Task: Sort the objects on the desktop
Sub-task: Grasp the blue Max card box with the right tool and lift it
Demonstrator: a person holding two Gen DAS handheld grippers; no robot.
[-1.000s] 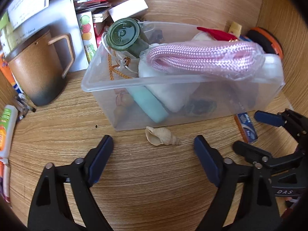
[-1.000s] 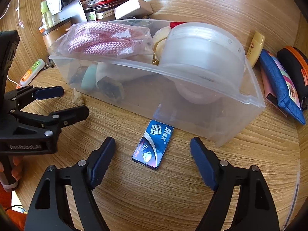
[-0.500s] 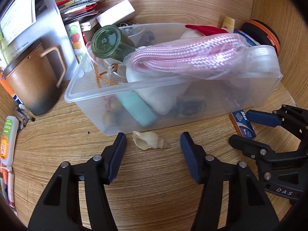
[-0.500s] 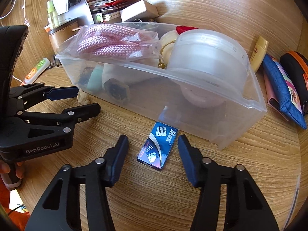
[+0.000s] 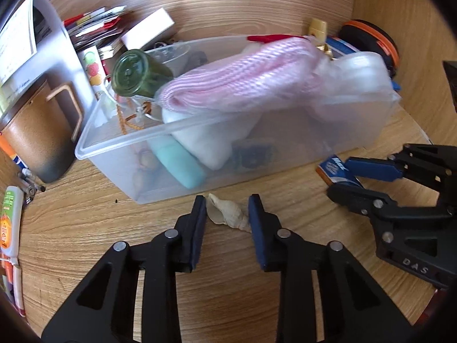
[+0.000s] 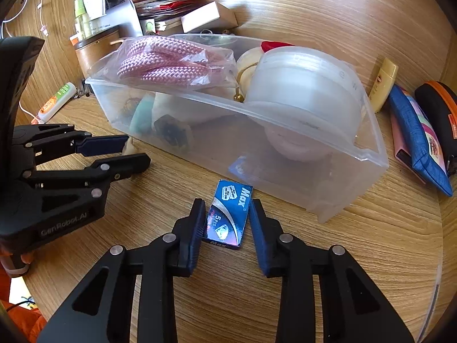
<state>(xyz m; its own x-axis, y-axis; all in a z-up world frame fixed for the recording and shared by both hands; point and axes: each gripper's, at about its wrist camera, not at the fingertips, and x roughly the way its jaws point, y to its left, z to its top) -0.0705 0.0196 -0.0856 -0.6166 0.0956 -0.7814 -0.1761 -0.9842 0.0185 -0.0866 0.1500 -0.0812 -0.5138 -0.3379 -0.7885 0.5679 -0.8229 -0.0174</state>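
A beige seashell point(image 5: 227, 213) lies on the wooden desk in front of a clear plastic bin point(image 5: 125, 140). My left gripper point(image 5: 227, 211) has its jaws closed in around the shell, touching its ends. A blue "Max" razor-blade box point(image 6: 228, 213) lies on the desk before the bin point(image 6: 368, 154). My right gripper point(image 6: 227, 217) has its jaws close on both sides of the box, with a thin gap on the right. The bin holds a bagged pink rope point(image 6: 162, 60), a green jar point(image 5: 134, 74) and a white tub point(image 6: 302, 97). Each gripper shows in the other's view.
A brown mug point(image 5: 37, 131) and stacked papers and boxes point(image 5: 114, 28) stand left and behind the bin. A tube point(image 5: 10, 220) lies at the left edge. A blue pouch point(image 6: 420, 134), a black-orange case point(image 6: 440, 108) and a yellow bottle point(image 6: 384, 85) lie to the right.
Both grippers have moved forward and narrowed from wide open. The left jaws now bracket the seashell and the right jaws bracket the blue box.
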